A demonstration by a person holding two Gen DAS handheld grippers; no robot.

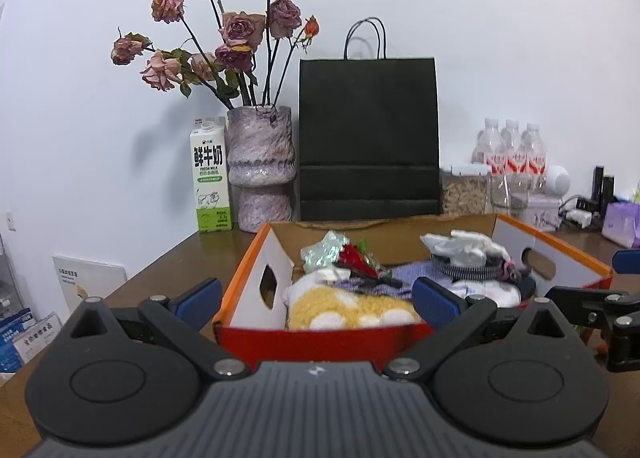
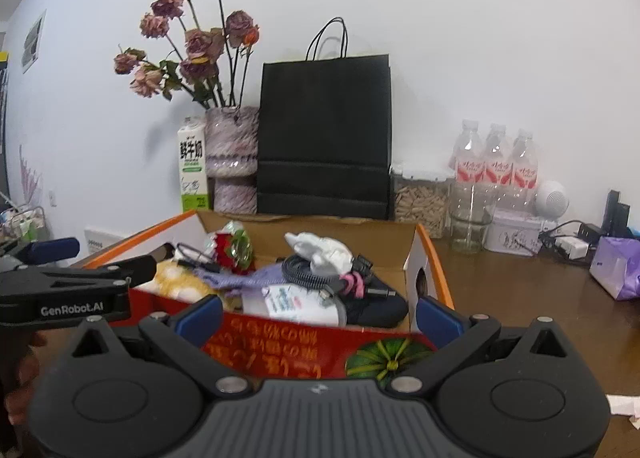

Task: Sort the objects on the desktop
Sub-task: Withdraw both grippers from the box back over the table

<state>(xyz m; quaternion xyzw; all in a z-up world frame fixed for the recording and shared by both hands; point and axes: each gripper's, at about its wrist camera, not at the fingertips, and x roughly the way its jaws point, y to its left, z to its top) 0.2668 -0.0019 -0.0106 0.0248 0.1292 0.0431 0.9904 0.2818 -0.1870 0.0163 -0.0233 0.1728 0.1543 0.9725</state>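
Cardboard is what we face: an open box (image 1: 248, 278) with orange rims and a red front wall sits on the brown tabletop (image 1: 168, 270), and both of our grippers hang just in front of it. Going left to right, the left gripper (image 1: 318, 304) has its blue pads wide apart and holds nothing, lined up with a yellow-and-white plush (image 1: 352, 308) at the box's near left. Past that lie a red-and-green wrapped item (image 1: 358, 256), a purple cloth (image 2: 240, 278), a coiled black cable (image 2: 300, 270) under a white crumpled piece (image 2: 320, 248), and a dark pouch (image 2: 380, 306) at the right end. The right gripper (image 2: 320, 316) is likewise spread open and empty. We judge the sorting is between picks; next we should choose one item, reach over the front wall, and close on it without snagging the cable.
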